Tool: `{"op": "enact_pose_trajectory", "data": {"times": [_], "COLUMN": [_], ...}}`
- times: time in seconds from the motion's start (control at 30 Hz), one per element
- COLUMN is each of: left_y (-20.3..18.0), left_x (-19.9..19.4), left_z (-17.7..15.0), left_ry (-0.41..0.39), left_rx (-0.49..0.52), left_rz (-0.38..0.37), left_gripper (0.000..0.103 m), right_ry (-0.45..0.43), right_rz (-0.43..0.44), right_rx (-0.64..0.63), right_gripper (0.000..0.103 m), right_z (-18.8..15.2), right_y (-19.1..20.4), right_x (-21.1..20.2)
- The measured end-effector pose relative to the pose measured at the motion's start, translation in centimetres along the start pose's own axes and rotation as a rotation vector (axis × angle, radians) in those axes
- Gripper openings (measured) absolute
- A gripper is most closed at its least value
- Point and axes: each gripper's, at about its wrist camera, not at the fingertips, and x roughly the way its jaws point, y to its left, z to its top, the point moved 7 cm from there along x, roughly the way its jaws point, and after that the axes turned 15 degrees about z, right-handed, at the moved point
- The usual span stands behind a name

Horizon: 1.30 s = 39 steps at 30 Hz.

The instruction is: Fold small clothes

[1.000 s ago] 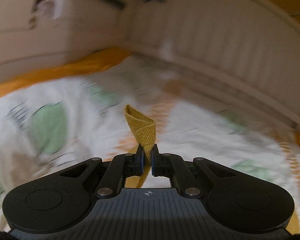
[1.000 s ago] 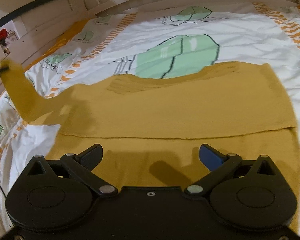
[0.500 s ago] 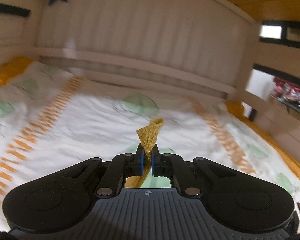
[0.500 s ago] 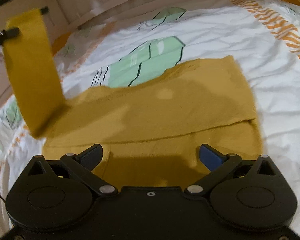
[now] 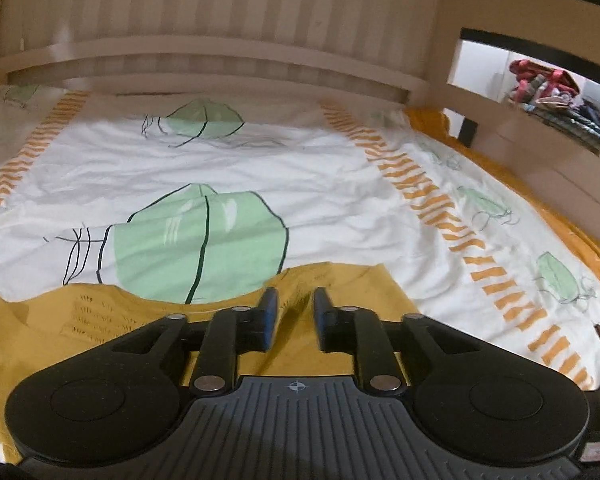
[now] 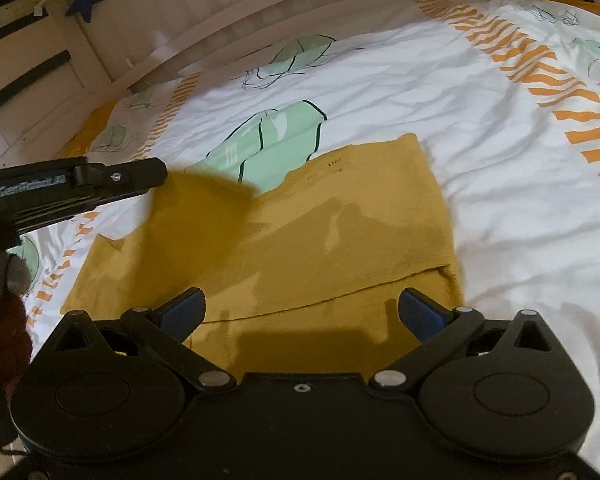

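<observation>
A small mustard-yellow knit garment (image 6: pixel 340 232) lies flat on the bed, its right sleeve folded in over the body. In the left wrist view it (image 5: pixel 348 280) lies just under the fingers. My left gripper (image 5: pixel 293 312) hangs just above the garment, jaws slightly apart and empty. In the right wrist view the left gripper (image 6: pixel 140 176) reaches in from the left above a blurred yellow flap (image 6: pixel 204 196) dropping onto the garment. My right gripper (image 6: pixel 302 314) is wide open and empty over the garment's near part.
The bed has a white duvet (image 5: pixel 300 184) with green leaf prints and orange stripes. A cream slatted headboard (image 5: pixel 220 20) stands behind it. A side rail (image 5: pixel 540 152) runs at the right, with piled clothes (image 5: pixel 552 92) beyond.
My left gripper carried the left sleeve up and across over the garment, then opened and let it go. The right gripper stayed open, shifting slightly.
</observation>
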Motion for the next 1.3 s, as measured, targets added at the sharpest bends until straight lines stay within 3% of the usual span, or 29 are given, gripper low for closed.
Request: {"op": "enact_pose_trajectory", "data": {"times": [0.1, 0.3, 0.5, 0.7, 1.13, 1.3], "left_y": [0.7, 5.5, 12.4, 17.5, 19.0, 19.6], "left_x": [-1.0, -3.1, -3.8, -3.7, -2.1, -0.6], "left_z": [-0.5, -3.7, -8.7, -11.2, -11.6, -12.7], "left_ry": [-0.030, -0.030, 0.054, 0.138, 0.142, 0.198], "left_rx": [0.007, -0.004, -0.039, -0.153, -0.200, -0.226], "left_rz": [0.018, 0.139, 0.322, 0.415, 0.430, 0.437], "left_gripper": [0.025, 0.025, 0.025, 0.025, 0.025, 0.027], "right_ry": [-0.002, -0.006, -0.009, 0.006, 0.013, 0.008], "right_rz": [-0.001, -0.001, 0.002, 0.015, 0.046, 0.093], "right_rx": [-0.003, -0.010, -0.024, -0.039, -0.042, -0.063], "right_gripper": [0.103, 0.103, 0.103, 0.103, 0.103, 0.103], "right_z": [0.0, -0.1, -0.2, -0.7, -1.2, -1.4], "right_y": [0.0, -0.1, 0.2, 0.5, 0.8, 1.6], "right_x": [0.0, 0.1, 0.4, 1.2, 1.9, 2.3]}}
